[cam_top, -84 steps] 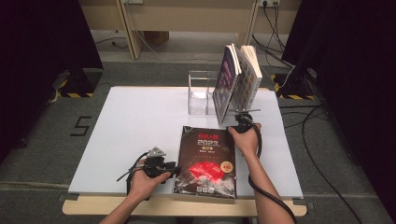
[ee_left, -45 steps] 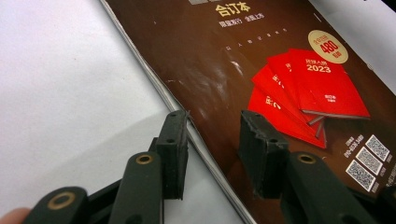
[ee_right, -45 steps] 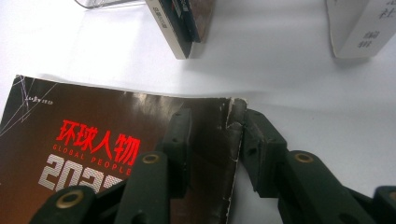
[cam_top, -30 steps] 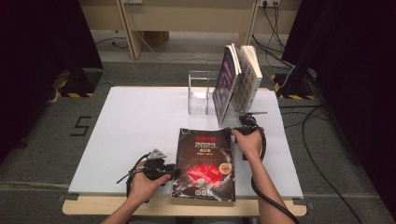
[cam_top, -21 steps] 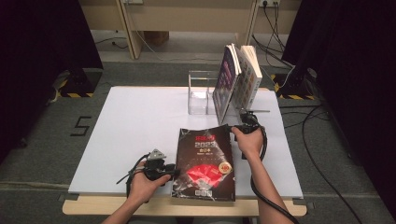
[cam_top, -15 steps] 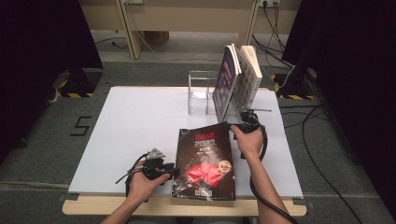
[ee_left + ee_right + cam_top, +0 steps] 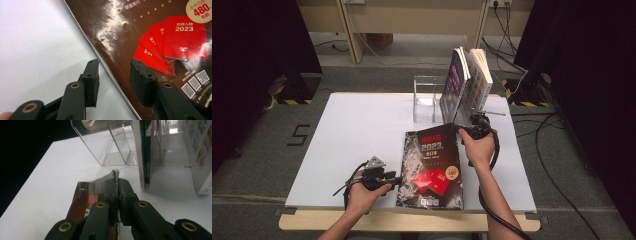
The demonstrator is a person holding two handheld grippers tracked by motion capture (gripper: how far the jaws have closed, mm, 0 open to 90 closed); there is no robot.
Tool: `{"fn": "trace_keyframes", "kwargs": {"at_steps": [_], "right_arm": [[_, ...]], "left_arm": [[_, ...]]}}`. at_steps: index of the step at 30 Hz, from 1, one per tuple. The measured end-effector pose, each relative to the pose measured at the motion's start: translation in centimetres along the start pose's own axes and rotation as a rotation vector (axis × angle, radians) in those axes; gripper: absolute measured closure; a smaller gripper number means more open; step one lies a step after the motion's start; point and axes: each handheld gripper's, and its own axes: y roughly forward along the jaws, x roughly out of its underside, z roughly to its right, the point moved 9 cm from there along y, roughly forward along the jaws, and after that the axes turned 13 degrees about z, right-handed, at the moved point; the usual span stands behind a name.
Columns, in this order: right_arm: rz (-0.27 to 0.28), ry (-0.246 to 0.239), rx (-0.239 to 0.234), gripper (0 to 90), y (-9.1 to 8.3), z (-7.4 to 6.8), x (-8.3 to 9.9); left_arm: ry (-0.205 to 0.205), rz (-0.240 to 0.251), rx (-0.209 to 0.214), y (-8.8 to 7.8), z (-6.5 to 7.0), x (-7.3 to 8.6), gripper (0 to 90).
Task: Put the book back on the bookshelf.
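Jaws of the right gripper [image 7: 117, 185] are clamped on the magazine's [image 7: 432, 167] far right corner; that corner has lifted off the worktop [image 7: 357, 125] compared with a second ago. Left gripper [image 7: 113, 75] straddles the near left edge, its jaws having just been opening and no longer pinching the cover. Magazine lies near-centre, in front of the clear rack [image 7: 428, 97] holding upright books [image 7: 469, 80]. Likely the right hand alone now carries it rackward.

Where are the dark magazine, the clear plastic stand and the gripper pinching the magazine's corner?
magazine [image 7: 432, 170], high view, middle of its cover.
stand [image 7: 426, 102], high view, its clear front wall.
right gripper [image 7: 116, 185], right gripper view, between its jaws, shut on the magazine's edge.
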Motion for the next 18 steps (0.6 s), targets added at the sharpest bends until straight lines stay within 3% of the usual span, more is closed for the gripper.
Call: {"fn": "trace_keyframes", "kwargs": {"at_steps": [18], "right_arm": [[0.094,-0.042,-0.017,86.8,-1.4,-1.9,-2.3]], "left_arm": [[0.010,0.014,-0.013,-0.4,-0.4,-0.5,56.1]]}}
